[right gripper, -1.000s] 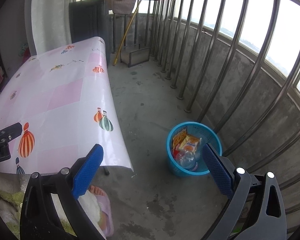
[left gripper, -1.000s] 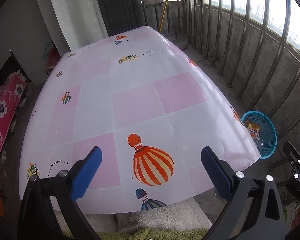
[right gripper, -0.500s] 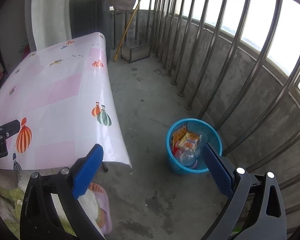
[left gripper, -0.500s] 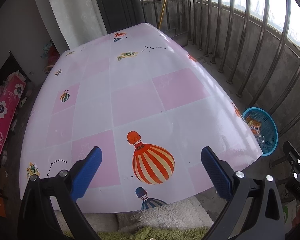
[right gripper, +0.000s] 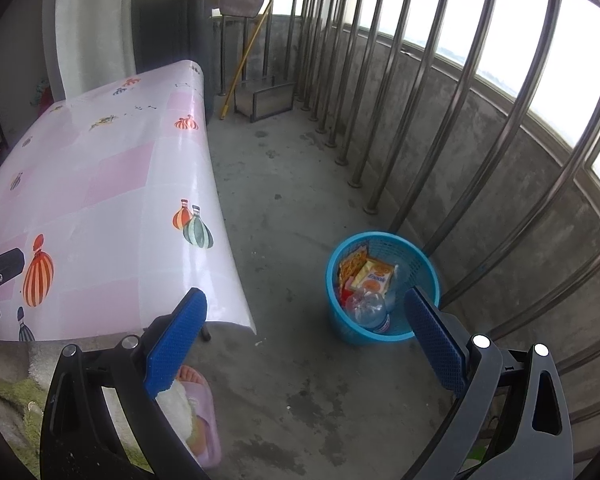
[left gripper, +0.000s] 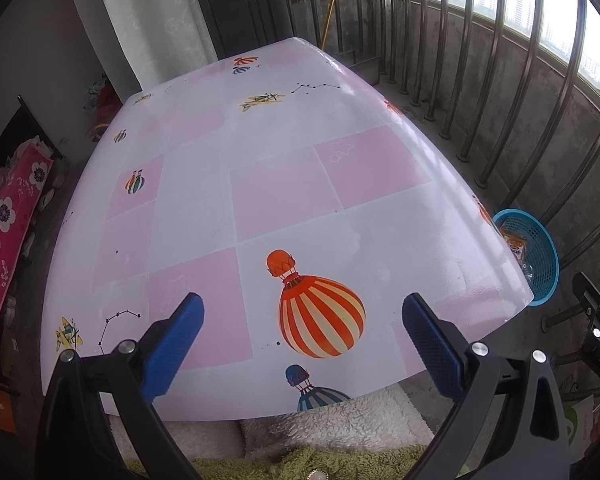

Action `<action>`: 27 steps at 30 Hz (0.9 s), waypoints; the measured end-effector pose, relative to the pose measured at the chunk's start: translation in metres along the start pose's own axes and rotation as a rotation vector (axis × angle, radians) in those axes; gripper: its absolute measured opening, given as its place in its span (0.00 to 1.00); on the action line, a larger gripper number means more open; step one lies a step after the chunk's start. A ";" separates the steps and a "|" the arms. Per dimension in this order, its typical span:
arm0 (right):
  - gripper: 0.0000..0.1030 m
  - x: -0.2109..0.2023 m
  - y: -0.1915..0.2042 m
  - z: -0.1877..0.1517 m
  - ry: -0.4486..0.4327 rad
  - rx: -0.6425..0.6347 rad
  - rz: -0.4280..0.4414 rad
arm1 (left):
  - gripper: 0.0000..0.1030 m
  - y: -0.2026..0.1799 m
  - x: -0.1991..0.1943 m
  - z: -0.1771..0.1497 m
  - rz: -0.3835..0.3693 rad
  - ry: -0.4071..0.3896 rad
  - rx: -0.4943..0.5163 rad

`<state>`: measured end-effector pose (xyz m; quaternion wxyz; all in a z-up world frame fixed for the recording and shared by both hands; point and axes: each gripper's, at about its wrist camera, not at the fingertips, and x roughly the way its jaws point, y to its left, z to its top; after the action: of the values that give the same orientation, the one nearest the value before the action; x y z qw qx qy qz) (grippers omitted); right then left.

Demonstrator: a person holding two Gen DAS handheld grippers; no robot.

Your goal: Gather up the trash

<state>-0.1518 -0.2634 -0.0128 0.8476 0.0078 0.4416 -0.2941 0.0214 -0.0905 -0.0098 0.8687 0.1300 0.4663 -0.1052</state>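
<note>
Blue mesh basket (right gripper: pixel 380 332) holding trash

Each black-framed gripper (left gripper: pixel 302 340) (right gripper: pixel 306 338) has blue textured fingers (left gripper: pixel 174 344) and silver screws.

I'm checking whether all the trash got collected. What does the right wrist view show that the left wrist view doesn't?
Only the right wrist view looks down into the blue basket: a clear plastic bottle, a yellow carton and an orange wrapper lie inside. It also shows a foot in a pink slipper.
Only the left wrist view shows the whole tabletop, with no trash on it, and red floral fabric to the left.
Both show the table, the basket by the railing, and an open, empty gripper: left gripper, right gripper.
</note>
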 end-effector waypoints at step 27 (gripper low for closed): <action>0.92 -0.003 -0.001 0.000 -0.011 -0.019 -0.014 | 0.94 -0.004 0.003 0.001 -0.006 0.004 0.010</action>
<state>-0.1535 -0.2633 -0.0101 0.8480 -0.0053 0.4396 -0.2960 0.0225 -0.0945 -0.0119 0.8667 0.1330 0.4680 -0.1098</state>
